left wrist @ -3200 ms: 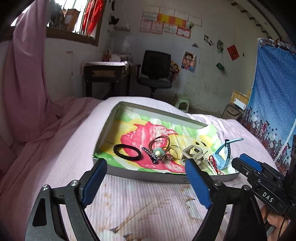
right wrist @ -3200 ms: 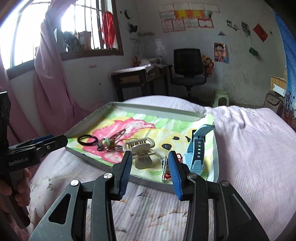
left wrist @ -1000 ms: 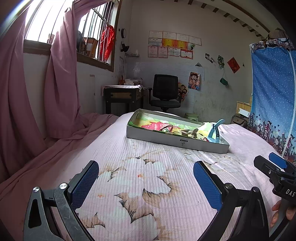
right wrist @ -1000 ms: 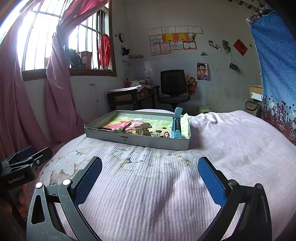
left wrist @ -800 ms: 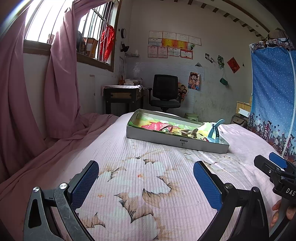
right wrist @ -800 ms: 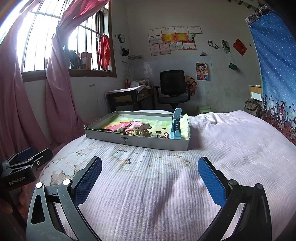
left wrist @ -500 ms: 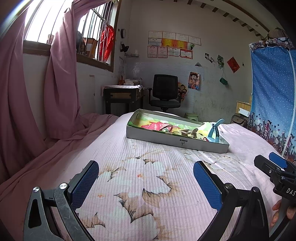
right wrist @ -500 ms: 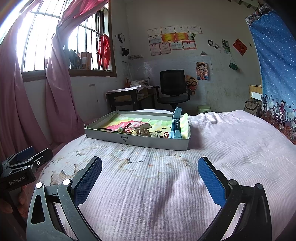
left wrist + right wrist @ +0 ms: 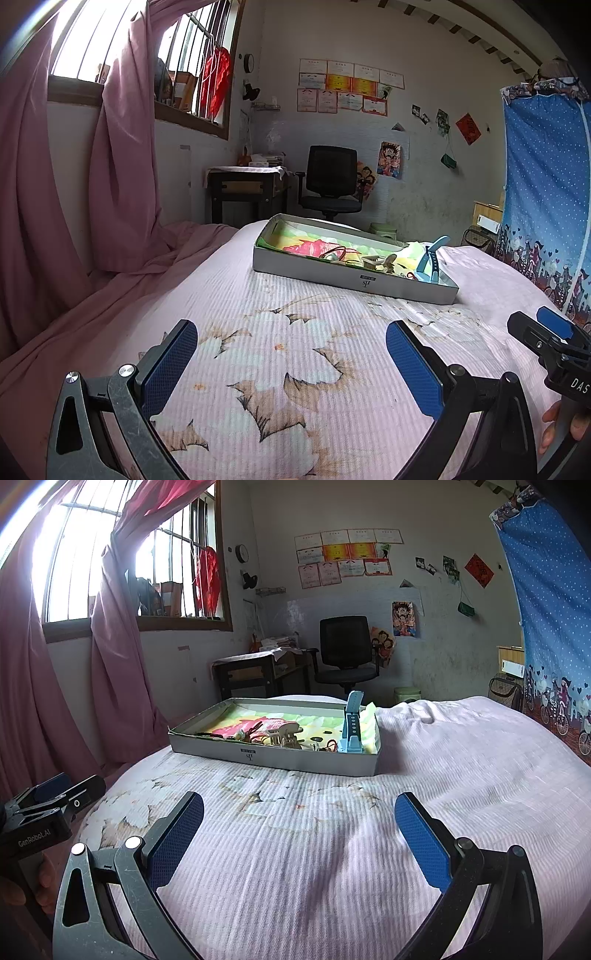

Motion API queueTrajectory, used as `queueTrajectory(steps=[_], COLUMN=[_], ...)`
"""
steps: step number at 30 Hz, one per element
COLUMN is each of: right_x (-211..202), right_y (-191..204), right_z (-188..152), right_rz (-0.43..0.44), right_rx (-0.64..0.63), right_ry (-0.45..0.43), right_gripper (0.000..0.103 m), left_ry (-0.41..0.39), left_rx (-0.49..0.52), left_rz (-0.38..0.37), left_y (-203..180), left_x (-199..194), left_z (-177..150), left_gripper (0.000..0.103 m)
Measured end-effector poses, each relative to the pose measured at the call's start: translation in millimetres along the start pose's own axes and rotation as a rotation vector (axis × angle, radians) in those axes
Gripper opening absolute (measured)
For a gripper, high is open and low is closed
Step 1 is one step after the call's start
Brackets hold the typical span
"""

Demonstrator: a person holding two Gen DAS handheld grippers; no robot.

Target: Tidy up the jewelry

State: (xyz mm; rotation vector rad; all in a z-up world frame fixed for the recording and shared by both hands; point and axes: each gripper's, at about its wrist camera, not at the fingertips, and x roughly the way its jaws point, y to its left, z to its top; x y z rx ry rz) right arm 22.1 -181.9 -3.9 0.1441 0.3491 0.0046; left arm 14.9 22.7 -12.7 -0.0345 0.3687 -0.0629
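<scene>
Grey cardboard tray (image 9: 354, 280) with a bright floral liner sits ahead of us on the pink ribbed bedspread (image 9: 369, 849), holding the jewelry: a light-blue watch strap (image 9: 351, 725) standing upright, a beige claw clip (image 9: 285, 736). Our left gripper (image 9: 291, 363) and right gripper (image 9: 299, 836) hang well short of it, jaws spread wide, both empty.

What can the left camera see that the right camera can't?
Only the left view shows big flower prints on the bedspread, and the right tool at its edge. Only the right view shows the left tool at its edge, and a dark bag by the far wall. Both show the tray of jewelry on the bed, the blue watch standing up in it, the chair, and open tools.
</scene>
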Motion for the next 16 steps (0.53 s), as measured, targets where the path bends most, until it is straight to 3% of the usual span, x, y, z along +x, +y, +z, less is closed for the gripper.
queueTrajectory(steps=[16], right_x=[1.8], right_y=[-0.9], right_z=[-1.1], right_rz=[0.001], right_rx=[0.003], right_ry=[0.005], right_gripper=[0.102], left_ry=[0.002], left_rx=[-0.003], left_rz=[0.001], left_y=[-0.1], left_x=[-0.2], left_z=[-0.2], left_gripper=[0.103])
